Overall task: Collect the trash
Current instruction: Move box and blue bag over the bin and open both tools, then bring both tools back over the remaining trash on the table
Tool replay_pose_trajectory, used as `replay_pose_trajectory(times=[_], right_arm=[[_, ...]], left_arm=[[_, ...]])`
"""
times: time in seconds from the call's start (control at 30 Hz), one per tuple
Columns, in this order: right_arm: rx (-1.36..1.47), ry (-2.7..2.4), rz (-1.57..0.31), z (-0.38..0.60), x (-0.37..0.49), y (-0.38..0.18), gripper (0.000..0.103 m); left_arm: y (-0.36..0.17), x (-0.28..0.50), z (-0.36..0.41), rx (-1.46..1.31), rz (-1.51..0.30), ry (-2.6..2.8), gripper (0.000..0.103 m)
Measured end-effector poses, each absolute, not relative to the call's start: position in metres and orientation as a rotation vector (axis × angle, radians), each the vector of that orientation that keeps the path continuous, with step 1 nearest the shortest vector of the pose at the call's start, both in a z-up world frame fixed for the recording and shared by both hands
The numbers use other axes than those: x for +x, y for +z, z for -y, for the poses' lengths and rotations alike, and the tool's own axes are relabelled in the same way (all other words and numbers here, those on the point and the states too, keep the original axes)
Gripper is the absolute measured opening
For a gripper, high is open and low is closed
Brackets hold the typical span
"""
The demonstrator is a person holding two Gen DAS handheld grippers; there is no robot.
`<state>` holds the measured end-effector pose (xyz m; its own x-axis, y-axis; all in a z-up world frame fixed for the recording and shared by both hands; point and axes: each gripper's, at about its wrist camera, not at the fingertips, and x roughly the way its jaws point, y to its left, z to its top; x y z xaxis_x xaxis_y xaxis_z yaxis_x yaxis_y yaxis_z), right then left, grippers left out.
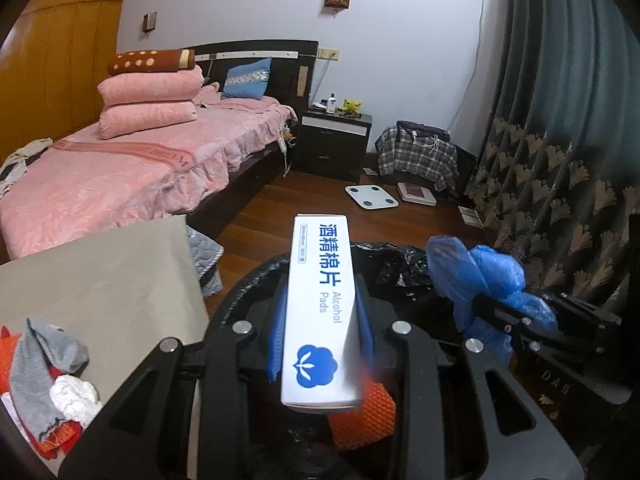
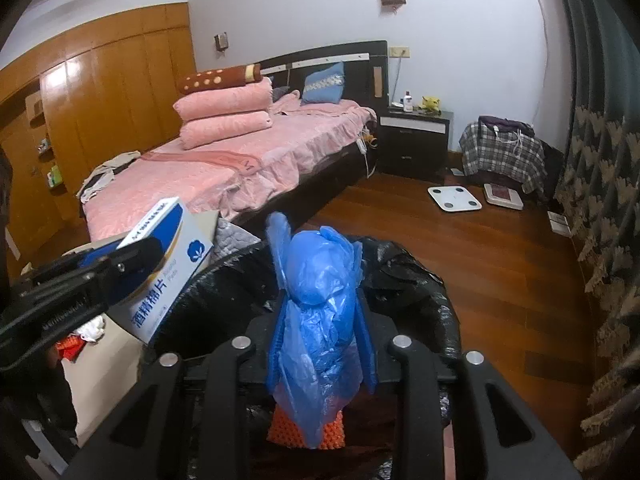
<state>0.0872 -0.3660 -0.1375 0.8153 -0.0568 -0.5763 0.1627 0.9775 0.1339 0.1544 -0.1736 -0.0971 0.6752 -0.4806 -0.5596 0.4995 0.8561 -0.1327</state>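
Note:
My left gripper [image 1: 322,300] is shut on a white and blue alcohol pads box [image 1: 320,312], held over the open black trash bag [image 1: 256,284]. My right gripper [image 2: 320,312] is shut on a crumpled blue plastic bag [image 2: 320,320], also over the black trash bag [image 2: 412,280]. An orange textured item [image 2: 304,428] lies inside the bag below the blue plastic; it also shows in the left wrist view [image 1: 360,416]. The right gripper with the blue plastic [image 1: 480,276] shows to the right in the left wrist view. The box [image 2: 172,264] shows at the left in the right wrist view.
A grey table [image 1: 100,280] at the left carries a grey sock [image 1: 40,368] and red and white cloth. A pink bed [image 1: 120,168], a dark nightstand [image 1: 332,140], a white scale [image 1: 372,196] on the wood floor and a curtain [image 1: 560,160] lie beyond.

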Motion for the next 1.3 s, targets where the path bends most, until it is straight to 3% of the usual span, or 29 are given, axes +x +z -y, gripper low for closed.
replay_pose_trajectory(times=[0.17, 0.2, 0.23, 0.27, 0.4, 0.53, 0.6, 1.3], right_arm=[[0.187, -0.134, -0.619, 0.371, 0.087, -0.144, 0.032], [0.189, -0.136, -0.622, 0.372, 0.087, -0.144, 0.033], [0.190, -0.137, -0.625, 0.372, 0.087, -0.145, 0.036], [0.188, -0.139, -0.626, 0.373, 0.086, -0.145, 0.038], [0.182, -0.151, -0.620, 0.372, 0.086, -0.143, 0.059], [0.184, -0.175, -0.601, 0.369, 0.083, -0.139, 0.092], [0.189, -0.168, -0.598, 0.366, 0.085, -0.136, 0.097], [0.118, 0.050, -0.566, 0.245, 0.122, -0.117, 0.097]], left_arm=[[-0.101, 0.159, 0.183, 0.046, -0.638, -0.567, 0.033], [-0.101, 0.159, 0.182, 0.042, -0.639, -0.567, 0.039], [-0.101, 0.160, 0.180, 0.029, -0.639, -0.571, 0.055], [-0.100, 0.160, 0.178, 0.023, -0.633, -0.567, 0.059], [-0.096, 0.160, 0.170, 0.015, -0.625, -0.547, 0.064], [-0.089, 0.158, 0.150, 0.005, -0.599, -0.495, 0.083], [-0.084, 0.156, 0.139, 0.002, -0.584, -0.470, 0.088], [-0.059, 0.127, -0.035, -0.017, -0.505, -0.103, 0.093]])
